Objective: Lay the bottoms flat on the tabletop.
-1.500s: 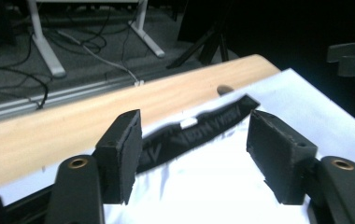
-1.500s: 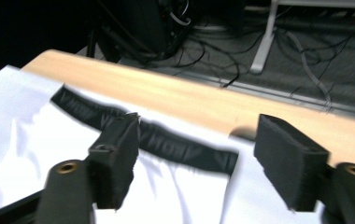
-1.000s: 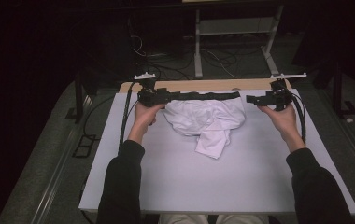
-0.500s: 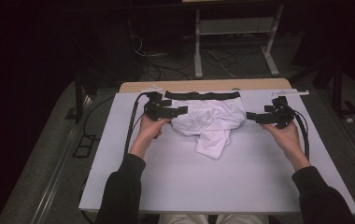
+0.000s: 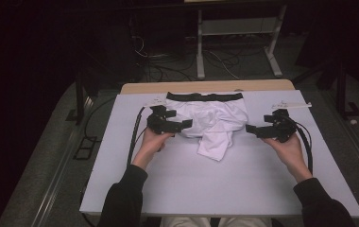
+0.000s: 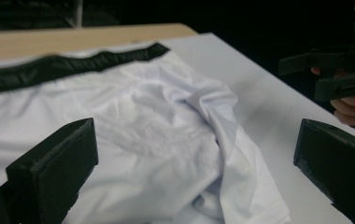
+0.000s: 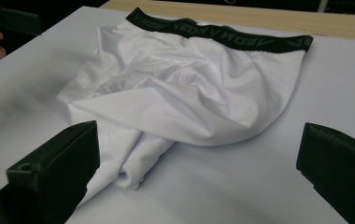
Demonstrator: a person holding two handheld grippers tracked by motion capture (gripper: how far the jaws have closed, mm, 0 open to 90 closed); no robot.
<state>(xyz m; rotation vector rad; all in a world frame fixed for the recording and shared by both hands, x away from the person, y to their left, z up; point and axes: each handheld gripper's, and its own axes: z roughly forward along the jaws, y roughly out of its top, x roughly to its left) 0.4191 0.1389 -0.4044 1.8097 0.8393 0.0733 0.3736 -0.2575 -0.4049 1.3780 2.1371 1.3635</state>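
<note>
White fabric underwear with a black elastic waistband [image 5: 211, 122] lies crumpled on the pale grey table sheet [image 5: 225, 184], its waistband [image 5: 204, 96] stretched flat along the sheet's far edge, just in front of a bare strip of light wooden tabletop [image 5: 206, 87]. One fold of the cloth trails from the garment's middle toward the person. The left gripper [image 5: 183, 124], held in the left hand [image 5: 150, 142], hovers at the garment's left side, its black jaws pointing inward over the cloth; they have just been opening and now stand wide apart, with nothing pressed between them. In the left gripper view the white cloth [image 6: 166, 140] lies below and beyond the spread jaws. The right gripper [image 5: 253, 130], held in the right hand [image 5: 288, 149], sits just beside the garment's right edge, apart from it. In the right gripper view its jaws likewise stand wide, clasping nothing, with the underwear [image 7: 185, 88] lying ahead of them.
</note>
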